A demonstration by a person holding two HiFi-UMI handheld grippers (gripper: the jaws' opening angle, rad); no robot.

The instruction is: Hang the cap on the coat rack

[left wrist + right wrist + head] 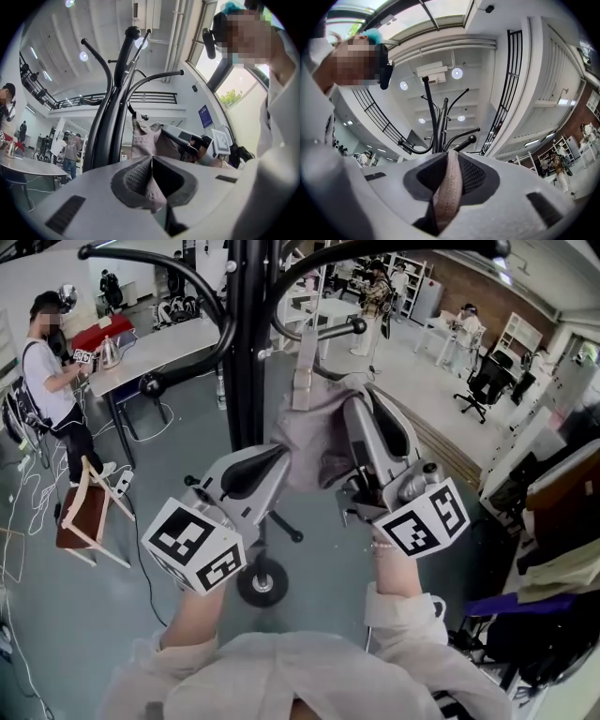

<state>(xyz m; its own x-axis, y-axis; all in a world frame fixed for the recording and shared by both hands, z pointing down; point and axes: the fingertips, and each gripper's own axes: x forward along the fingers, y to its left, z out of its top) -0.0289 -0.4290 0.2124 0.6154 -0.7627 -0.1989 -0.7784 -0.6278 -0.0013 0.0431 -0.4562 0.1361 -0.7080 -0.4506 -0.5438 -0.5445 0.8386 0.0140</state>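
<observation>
The soft greyish-beige fabric cap (319, 442) hangs stretched between both tools, just beside the upright pole of the black metal coat rack (246, 343). The left gripper (274, 457) has its pads clenched on a thin fold of the cap's cloth, which the left gripper view shows pinched flat between them (154, 190). The right gripper (370, 418) is grasping a stitched beige band of the cap (the seam lines are plain in its own view) that stands on edge between its ribbed pads (449, 192). From the bunched crown a narrow strap rises to one of the rack's short knobbed pegs (349, 328) and meets it; whether it is hooked over cannot be told. Below lies a smooth grey floor (159, 559), with the rack's round black foot (262, 582) near the person's sleeves. The room is a wide open workspace: a white table (155, 351) with a person in a white shirt (45, 371) beside it, a small wooden chair (86, 514), and a black office chair (483, 385) farther off.
</observation>
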